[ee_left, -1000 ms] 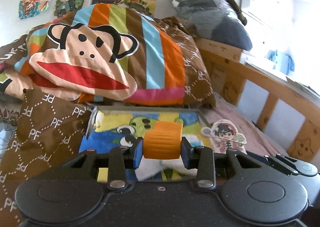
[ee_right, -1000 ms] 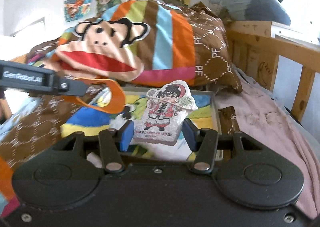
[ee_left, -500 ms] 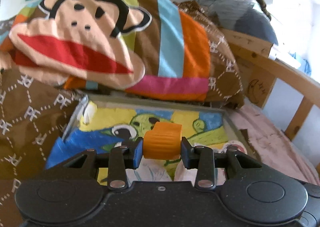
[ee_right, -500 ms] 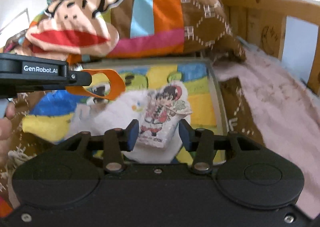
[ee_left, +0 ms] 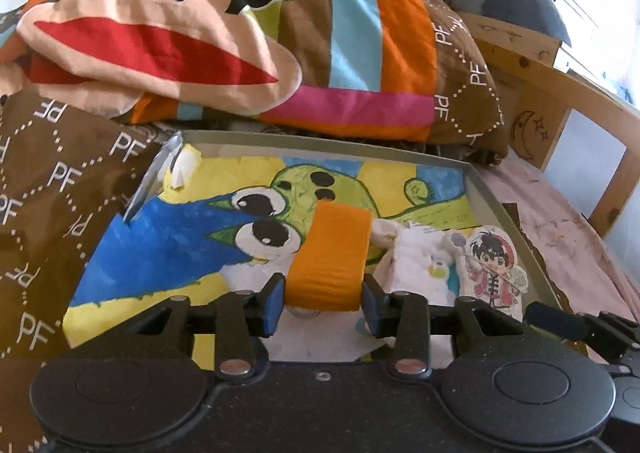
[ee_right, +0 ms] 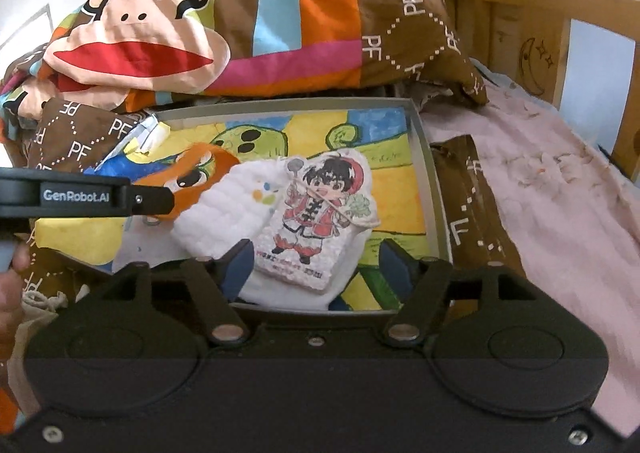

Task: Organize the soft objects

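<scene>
The tray [ee_right: 434,189] on the bed now holds the white plush [ee_right: 224,209] and character cushion [ee_right: 316,217], just released by the right hand-held gripper [ee_right: 310,273], jaws apart. Left hand-held gripper [ee_left: 324,303] still clamps the orange strap [ee_left: 330,253]; 1 release remains.

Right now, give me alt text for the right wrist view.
The right tool is open around a cartoon boy patch lying on a white cloth in a tray on the bed. The left tool holds an orange loop beside it.
</scene>
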Demonstrator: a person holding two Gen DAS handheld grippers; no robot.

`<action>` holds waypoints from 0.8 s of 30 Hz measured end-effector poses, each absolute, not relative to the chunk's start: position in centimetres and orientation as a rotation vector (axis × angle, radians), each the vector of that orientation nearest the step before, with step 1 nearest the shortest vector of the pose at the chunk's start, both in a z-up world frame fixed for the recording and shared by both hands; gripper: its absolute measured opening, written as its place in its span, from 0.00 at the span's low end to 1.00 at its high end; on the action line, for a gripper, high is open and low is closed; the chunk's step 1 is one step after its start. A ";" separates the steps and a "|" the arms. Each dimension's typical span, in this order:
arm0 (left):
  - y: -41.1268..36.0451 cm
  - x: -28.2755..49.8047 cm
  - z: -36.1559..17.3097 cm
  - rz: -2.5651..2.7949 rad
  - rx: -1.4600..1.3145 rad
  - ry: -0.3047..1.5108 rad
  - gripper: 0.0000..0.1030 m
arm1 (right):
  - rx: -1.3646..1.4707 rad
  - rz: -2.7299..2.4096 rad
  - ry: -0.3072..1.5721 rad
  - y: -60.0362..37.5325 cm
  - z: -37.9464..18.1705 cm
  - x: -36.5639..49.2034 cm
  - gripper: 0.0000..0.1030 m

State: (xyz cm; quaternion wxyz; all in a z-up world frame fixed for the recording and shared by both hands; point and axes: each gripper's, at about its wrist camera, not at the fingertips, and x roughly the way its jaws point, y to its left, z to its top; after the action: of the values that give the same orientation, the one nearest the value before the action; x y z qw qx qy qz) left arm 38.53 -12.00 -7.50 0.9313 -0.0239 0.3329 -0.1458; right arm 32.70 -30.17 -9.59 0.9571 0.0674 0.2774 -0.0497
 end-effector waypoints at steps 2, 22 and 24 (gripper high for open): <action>-11.6 38.4 -7.2 -0.299 -0.064 0.690 0.53 | 0.119 -0.104 0.551 -30.0 -9.2 32.4 0.72; -6.2 29.5 -0.3 -0.181 -0.158 0.442 0.99 | 0.180 -0.064 0.339 -29.2 -1.4 23.7 1.00; -5.7 27.8 0.3 -0.174 -0.167 0.416 0.99 | 0.200 -0.065 0.308 -28.7 -0.5 21.8 1.00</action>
State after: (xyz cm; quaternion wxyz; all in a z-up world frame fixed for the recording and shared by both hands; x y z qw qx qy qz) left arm 27.82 -5.67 0.35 0.9712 -0.0829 0.2058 -0.0863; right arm 21.76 -28.75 -0.45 0.9826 0.0996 0.1532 -0.0321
